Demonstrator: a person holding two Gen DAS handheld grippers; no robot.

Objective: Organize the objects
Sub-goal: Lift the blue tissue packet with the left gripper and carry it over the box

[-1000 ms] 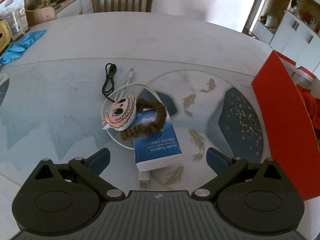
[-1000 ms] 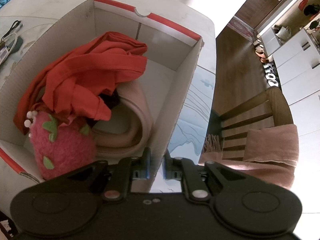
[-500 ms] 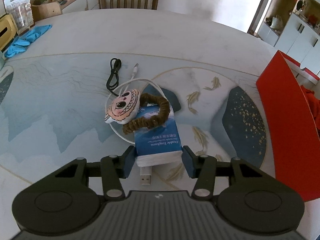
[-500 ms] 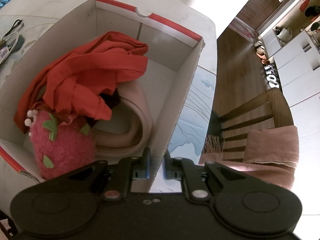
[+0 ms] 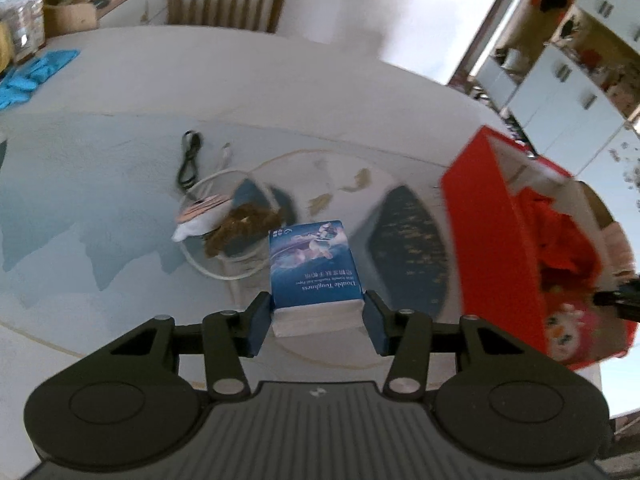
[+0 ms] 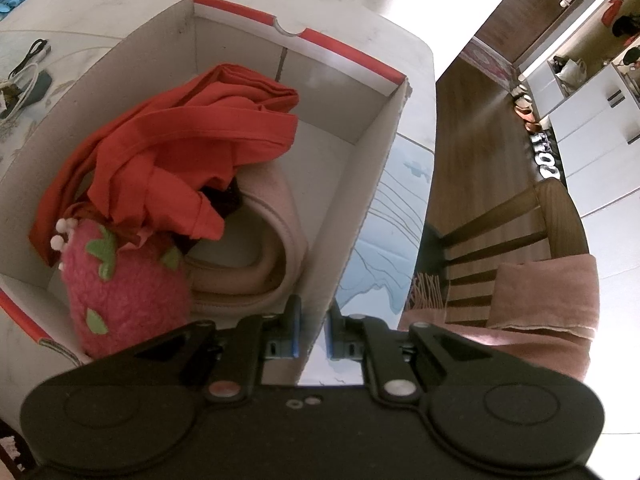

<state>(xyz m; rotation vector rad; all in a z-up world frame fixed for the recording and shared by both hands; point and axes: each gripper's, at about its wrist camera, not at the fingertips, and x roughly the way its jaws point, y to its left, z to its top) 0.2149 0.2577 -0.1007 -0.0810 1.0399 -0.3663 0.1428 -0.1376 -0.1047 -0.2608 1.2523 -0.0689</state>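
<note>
Jaws of the left gripper point(image 5: 317, 317) are clamped on the near end of a blue tissue pack point(image 5: 314, 268), one pad on each side, and the pack is held up off the table point(image 5: 120, 184). Behind it on the table lie a small cartoon-face plush point(image 5: 200, 220) and a brown scrunchie point(image 5: 240, 226), touching each other inside the loop of a white cable point(image 5: 218, 274). A black cable point(image 5: 188, 162) lies just beyond them. That view is blurred, so finer detail is lost.

Over on the right, the right gripper point(image 6: 310, 334) has its jaws closed to a narrow gap around the near wall of the red-and-white cardboard box point(image 6: 362, 184), one finger inside the box and one outside. Whether the pads actually press the cardboard I cannot tell. Inside the box a crumpled red cloth point(image 6: 180, 144) lies on top of a folded pink item point(image 6: 268, 240), and a pink strawberry plush point(image 6: 120, 292) sits in the near left corner against the cloth. Beyond the table edge stands a wooden chair point(image 6: 520, 240) with a pink scarf point(image 6: 540, 300) draped over it.
</note>
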